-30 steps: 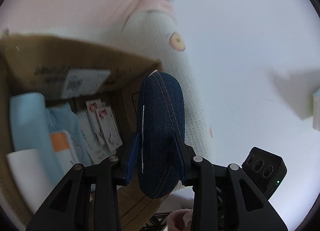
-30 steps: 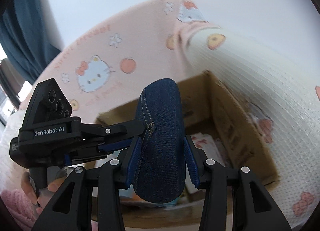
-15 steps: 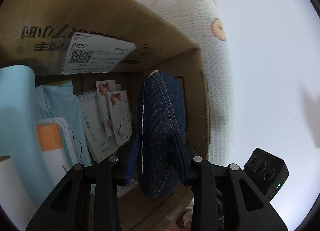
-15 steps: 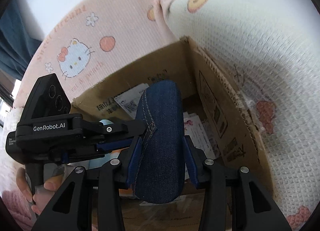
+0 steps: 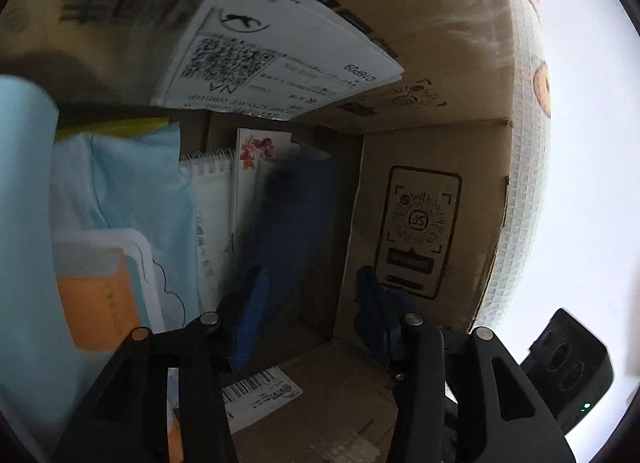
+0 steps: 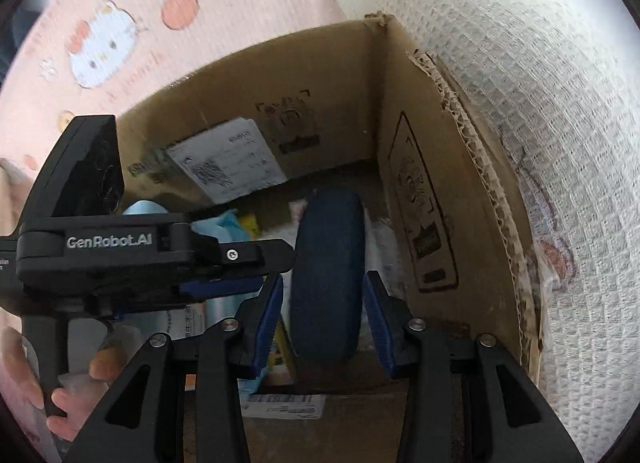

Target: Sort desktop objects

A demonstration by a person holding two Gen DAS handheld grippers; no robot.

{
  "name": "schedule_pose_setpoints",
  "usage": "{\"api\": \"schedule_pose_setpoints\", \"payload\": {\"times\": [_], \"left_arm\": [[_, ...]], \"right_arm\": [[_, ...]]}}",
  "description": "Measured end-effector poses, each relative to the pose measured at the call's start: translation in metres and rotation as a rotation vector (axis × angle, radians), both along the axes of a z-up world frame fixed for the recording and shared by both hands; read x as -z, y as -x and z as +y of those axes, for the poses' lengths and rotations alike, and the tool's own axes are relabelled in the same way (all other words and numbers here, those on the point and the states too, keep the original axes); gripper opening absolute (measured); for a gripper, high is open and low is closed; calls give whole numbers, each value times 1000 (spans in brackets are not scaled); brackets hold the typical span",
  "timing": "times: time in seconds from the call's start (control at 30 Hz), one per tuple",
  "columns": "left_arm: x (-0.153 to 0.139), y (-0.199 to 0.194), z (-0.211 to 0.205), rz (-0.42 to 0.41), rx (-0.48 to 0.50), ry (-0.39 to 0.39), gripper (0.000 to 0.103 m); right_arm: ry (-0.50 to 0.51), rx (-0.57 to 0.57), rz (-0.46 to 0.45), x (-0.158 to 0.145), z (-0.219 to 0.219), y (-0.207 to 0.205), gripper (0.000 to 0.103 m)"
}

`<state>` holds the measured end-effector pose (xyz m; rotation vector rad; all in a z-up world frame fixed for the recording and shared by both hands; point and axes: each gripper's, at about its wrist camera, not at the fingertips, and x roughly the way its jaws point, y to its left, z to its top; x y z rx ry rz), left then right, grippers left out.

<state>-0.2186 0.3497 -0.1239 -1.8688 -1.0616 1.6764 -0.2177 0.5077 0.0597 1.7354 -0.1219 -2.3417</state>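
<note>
A dark blue denim case [image 6: 328,271] with pale stitching is seen inside a brown cardboard box [image 6: 472,199] printed in black. A pink blanket [image 6: 132,11] patterned with white cats and orange fruit is seen beyond it, and pale blue packets [image 5: 136,191] to the left.

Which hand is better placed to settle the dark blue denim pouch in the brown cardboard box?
Right, probably: the right gripper straddles the pouch inside the box. The left gripper's jaws have just been opening, their pads off the pouch.
</note>
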Motion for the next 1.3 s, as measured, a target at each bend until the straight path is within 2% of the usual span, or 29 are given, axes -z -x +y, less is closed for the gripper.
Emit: {"api": "schedule_pose_setpoints", "payload": {"times": [0.1, 0.17, 0.23, 0.33, 0.37, 0.4, 0.5, 0.57, 0.63, 0.7, 0.77, 0.8, 0.87, 0.9, 0.97, 1.0, 1.2, 1.3], "left_arm": [[-14, -2, 2, 61, 30, -4, 63], [-29, -4, 3, 132, 59, 24, 67], [-44, -6, 6, 220, 97, 98, 68], [-78, -20, 12, 450, 194, 271, 68], [-83, -26, 11, 505, 214, 303, 69], [-97, -35, 12, 603, 226, 352, 69], [-119, -50, 8, 740, 254, 441, 69], [-125, -51, -4, 751, 239, 433, 69], [-131, -52, -20, 756, 231, 378, 69], [-139, -48, -35, 768, 212, 327, 69], [-143, -49, -44, 770, 198, 306, 69], [-142, -47, -48, 767, 190, 295, 68], [-140, -46, -59, 762, 172, 280, 56], [-139, -46, -62, 758, 171, 272, 45], [-134, -44, -66, 747, 178, 257, 36], [-131, -42, -68, 740, 188, 259, 29], [-121, -39, -78, 764, 236, 291, 28], [-119, -36, -79, 766, 290, 276, 28]], "right_arm": [[-28, 0, -1, -2, -2, -2, 47], [11, 14, -3, -5, -1, -4, 49], [36, 38, 10, -10, 4, -9, 50], [30, 75, 45, -22, 10, -18, 61], [11, 87, 64, -27, 10, -21, 68], [-15, 93, 83, -32, 11, -24, 71], [-123, 93, 133, -43, 9, -32, 72], [-116, 55, 127, -46, 10, -32, 72], [-83, 45, 83, -43, 12, -27, 72], [-78, 28, 35, -38, 12, -22, 62], [-65, 4, 1, -35, 9, -17, 20], [-68, -2, -24, -33, 7, -13, 16], [-133, -48, -56, -26, -5, -4, 15], [-197, -69, -67, -23, -11, -1, 15], [-373, -136, -86, -16, -28, 3, 15], [-430, -174, -103, -8, -36, 7, 15], [-516, -204, -265, 37, -45, 28, 15], [-470, -175, -313, 44, -41, 36, 14]]}}
